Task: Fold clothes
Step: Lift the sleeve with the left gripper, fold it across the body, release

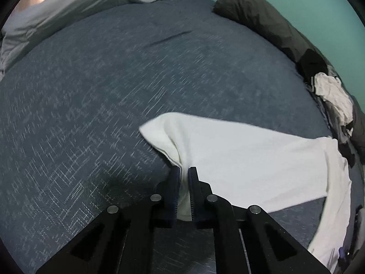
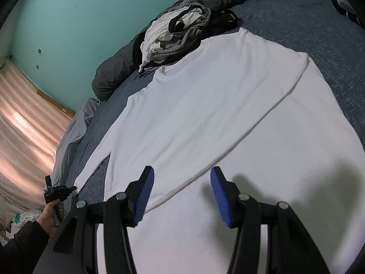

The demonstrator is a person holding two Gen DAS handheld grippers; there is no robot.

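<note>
1. My left gripper (image 1: 184,171) pinches the cuff of the white shirt (image 2: 205,105) (sleeve end bunched between the pads).
2. My right gripper (image 2: 181,178) hovers with jaws apart, empty, over the shirt spread flat on the blue bedspread (image 1: 91,91).
3. A clothes pile (image 2: 178,36) sits beyond the collar.

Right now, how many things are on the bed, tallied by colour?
White: 1, the long-sleeved shirt, its sleeve cuff pinched in the left tool
Mixed white, grey and black: 1 clothes pile, pieces not countable
Dark olive: 1 rolled duvet
Grey: 1 pillow
Total: 4
</note>
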